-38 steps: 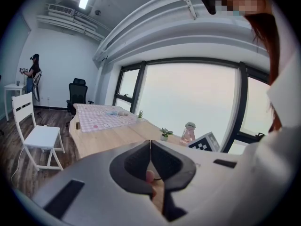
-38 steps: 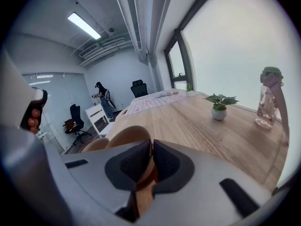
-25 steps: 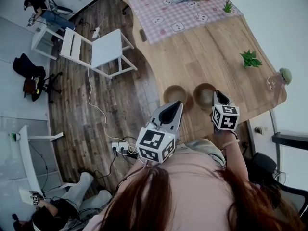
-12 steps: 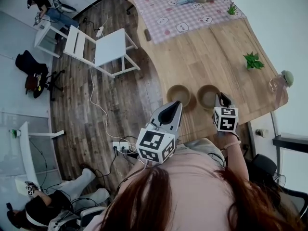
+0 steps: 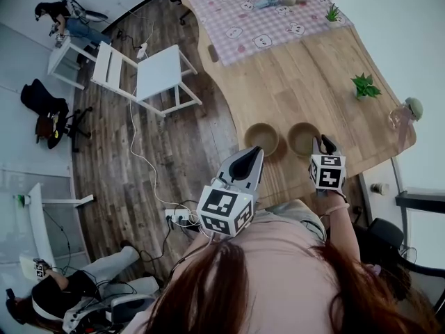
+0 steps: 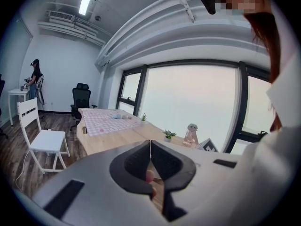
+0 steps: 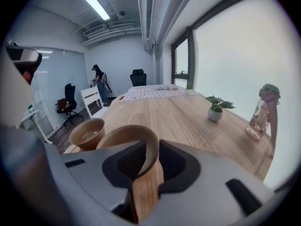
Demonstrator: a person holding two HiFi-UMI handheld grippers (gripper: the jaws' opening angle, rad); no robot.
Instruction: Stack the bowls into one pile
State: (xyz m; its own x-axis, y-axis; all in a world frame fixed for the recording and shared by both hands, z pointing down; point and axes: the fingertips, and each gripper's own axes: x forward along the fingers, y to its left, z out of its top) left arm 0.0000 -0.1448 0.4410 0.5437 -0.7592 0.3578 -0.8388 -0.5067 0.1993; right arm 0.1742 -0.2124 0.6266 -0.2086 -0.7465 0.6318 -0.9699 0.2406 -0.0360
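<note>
Jaws of right hand-held gripper (image 7: 151,148) just opened round bowl (image 7: 123,134) rim.

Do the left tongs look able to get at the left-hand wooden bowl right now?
Probably yes: the left tongs hover just short of that wooden bowl with nothing between, though they are shut and must open first.

Tan bowls (image 5: 262,138), pink checked cloth (image 5: 243,12)
</note>
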